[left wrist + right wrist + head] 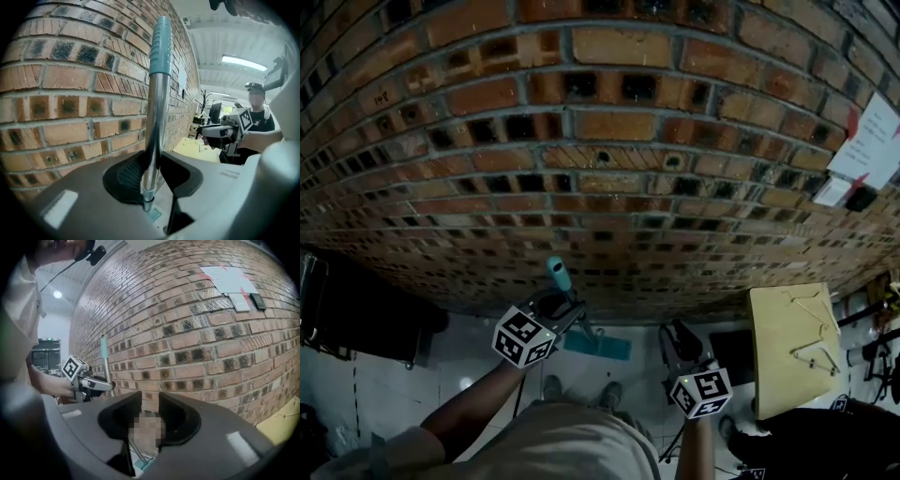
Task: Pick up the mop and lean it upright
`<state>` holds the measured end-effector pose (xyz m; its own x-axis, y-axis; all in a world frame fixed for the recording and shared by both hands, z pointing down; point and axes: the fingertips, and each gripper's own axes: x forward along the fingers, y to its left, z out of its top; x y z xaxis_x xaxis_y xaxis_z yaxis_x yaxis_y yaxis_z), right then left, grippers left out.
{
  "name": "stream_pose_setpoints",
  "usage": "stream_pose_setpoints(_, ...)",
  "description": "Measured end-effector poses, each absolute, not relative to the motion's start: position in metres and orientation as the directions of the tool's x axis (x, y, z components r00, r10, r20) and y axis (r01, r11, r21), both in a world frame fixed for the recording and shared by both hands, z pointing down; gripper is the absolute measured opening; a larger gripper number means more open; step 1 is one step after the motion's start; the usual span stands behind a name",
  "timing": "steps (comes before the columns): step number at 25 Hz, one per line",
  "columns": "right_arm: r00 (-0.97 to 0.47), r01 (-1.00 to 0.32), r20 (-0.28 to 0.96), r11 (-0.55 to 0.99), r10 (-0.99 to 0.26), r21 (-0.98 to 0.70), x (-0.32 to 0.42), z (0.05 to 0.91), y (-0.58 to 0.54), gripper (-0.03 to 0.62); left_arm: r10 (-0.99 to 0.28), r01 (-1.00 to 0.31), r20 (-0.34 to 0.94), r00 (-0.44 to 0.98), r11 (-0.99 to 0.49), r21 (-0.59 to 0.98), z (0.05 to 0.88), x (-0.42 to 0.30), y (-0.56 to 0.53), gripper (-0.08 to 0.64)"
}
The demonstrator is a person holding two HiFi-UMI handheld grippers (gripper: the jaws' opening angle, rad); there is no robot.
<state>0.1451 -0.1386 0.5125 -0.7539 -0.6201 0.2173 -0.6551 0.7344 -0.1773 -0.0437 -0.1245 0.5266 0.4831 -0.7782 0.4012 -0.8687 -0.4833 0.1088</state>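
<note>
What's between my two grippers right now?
In the head view, the mop's teal head, down on the floor, lies between the left gripper, shut on the mop handle, and the open right gripper.

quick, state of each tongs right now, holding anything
left tongs: closed on the mop handle
right tongs: open, holding nothing

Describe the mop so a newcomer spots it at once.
Find the red brick wall. In front of it is a mop with a silver metal pole, held upright in the left claw. Only it has a teal grip on top and a flat teal head.
</note>
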Motion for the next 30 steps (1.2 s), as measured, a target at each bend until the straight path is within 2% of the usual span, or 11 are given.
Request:
stream_pose_setpoints(8,-0.721,-0.692,0.204,0.7,-0.662,-0.174,0.119,0.5,-0.141,0.11,-0.762,-0.833,0.353,0.543,-0.542,0.112,0.491,-0.057,-0.138,0.123)
stream_pose_setpoints(16,-0.688,-0.726,0.197,0.667,-0.699,-0.169,0.109,0.494,-0.144,0.11,-0.777,-0.814,0.249,0.578,-0.57,0.111,0.45,-0.07,-0.148,0.123)
stream_pose_setpoints(30,-0.592,-0.806,0.198,0.576,-0.781,-0.139,0.117,0.477,-0.131,0.11,-0.768,-0.789,0.187,0.612,-0.609,0.082,0.438,-0.079,-0.152,0.123)
